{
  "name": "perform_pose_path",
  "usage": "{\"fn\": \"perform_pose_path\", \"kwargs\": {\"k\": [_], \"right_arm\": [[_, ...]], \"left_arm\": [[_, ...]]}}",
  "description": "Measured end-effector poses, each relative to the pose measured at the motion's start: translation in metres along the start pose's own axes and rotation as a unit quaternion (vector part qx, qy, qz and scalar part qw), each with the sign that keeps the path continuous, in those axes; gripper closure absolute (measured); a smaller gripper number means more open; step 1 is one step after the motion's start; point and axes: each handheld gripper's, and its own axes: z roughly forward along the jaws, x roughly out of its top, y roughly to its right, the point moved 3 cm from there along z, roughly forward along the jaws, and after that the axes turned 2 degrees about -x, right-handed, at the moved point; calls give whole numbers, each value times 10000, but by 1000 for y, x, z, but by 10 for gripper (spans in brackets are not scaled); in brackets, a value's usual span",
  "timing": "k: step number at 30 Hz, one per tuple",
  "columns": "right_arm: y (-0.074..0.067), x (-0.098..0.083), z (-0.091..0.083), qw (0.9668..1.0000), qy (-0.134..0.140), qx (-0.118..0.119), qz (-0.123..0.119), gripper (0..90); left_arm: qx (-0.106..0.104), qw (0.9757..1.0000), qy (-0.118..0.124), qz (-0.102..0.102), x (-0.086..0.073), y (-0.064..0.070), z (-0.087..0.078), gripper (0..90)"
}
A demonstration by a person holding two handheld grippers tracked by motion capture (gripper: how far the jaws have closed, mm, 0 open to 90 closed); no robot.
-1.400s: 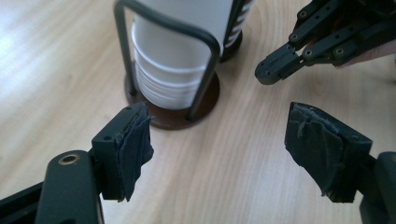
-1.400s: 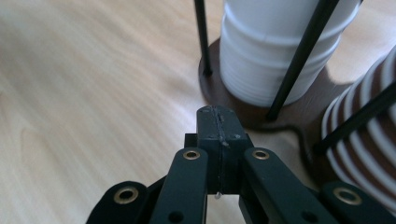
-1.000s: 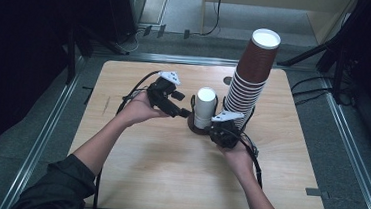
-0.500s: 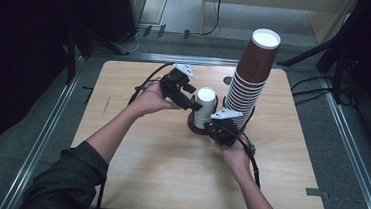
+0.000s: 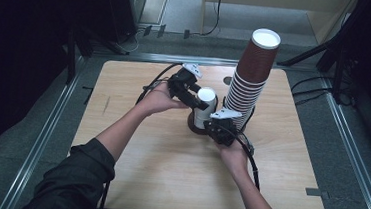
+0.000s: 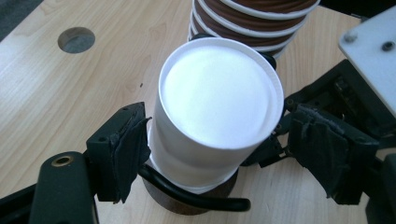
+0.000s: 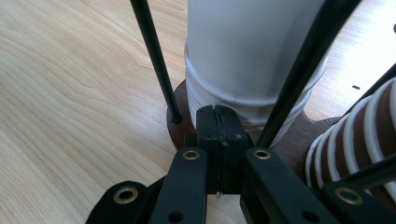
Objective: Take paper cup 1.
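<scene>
One white cup (image 6: pixel 217 116) stands upside down, axis vertical, between my spread left jaws (image 6: pixel 233 161); right jaws (image 7: pixel 218 122) pressed together.

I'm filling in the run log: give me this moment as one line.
left gripper: jaws either side of white cup stack, grip unclear | right gripper: shut at brown base | brown cup tower: upright

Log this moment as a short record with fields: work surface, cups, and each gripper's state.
surface: wooden table
white cups: upside-down stack on a brown wire-frame base
brown cups: tall upside-down stack, right of the white cups
left gripper: jaws either side of the white stack; contact unclear
right gripper: jaws shut, tips at the base rim
</scene>
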Motion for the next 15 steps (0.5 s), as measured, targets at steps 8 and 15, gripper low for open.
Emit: {"fn": "perform_pose_path", "kwargs": {"k": [8,15], "right_arm": [[-2,0,2,10000,-1,-6,-31,893],[-1,0,1,10000,-12,15,11,892]], "left_arm": [[70,9999,-46,89,4,0,6,231],[249,9996,35,138,6,1,3,325]]}}
